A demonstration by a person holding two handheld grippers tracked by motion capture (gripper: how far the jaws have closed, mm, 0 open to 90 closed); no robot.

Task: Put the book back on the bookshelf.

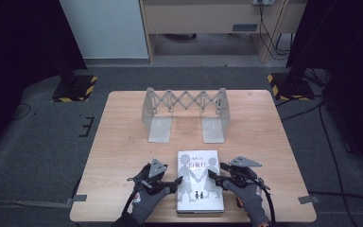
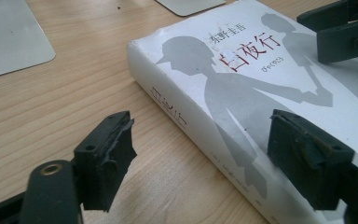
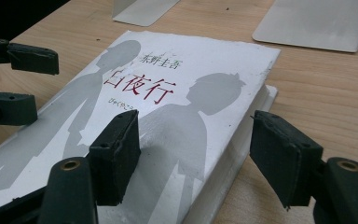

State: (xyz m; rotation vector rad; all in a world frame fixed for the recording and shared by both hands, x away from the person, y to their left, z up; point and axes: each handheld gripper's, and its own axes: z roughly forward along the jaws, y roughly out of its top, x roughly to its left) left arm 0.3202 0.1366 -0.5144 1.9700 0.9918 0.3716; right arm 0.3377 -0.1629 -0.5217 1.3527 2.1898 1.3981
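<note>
High view is showing a wooden table [image 1: 123, 137] taking up the middle of the scene, with a metal expanding book rack [image 1: 185, 113] standing toward its far side, its two upright ends joined by a scissor lattice and its two flat base plates lying toward the person. A white book [image 1: 198, 182] with grey silhouettes and red characters on its cover is lying flat, cover up, near the table's front edge, well apart from the rack. Two gloved hands are coming in from the bottom, one on each side of the book.

Left gripper [image 1: 176, 180] is sitting at the book's left edge, and in the left gripper view its jaws are standing apart, released, straddling the spine [image 2: 186, 123]: one jaw is over bare wood, the other over the cover. Right gripper [image 1: 212, 175] is sitting at the book's right side, and in the right gripper view its jaws are likewise spread wide, gripping nothing, one over the cover and one beyond the page edge [image 3: 242, 144] above the wood
</note>
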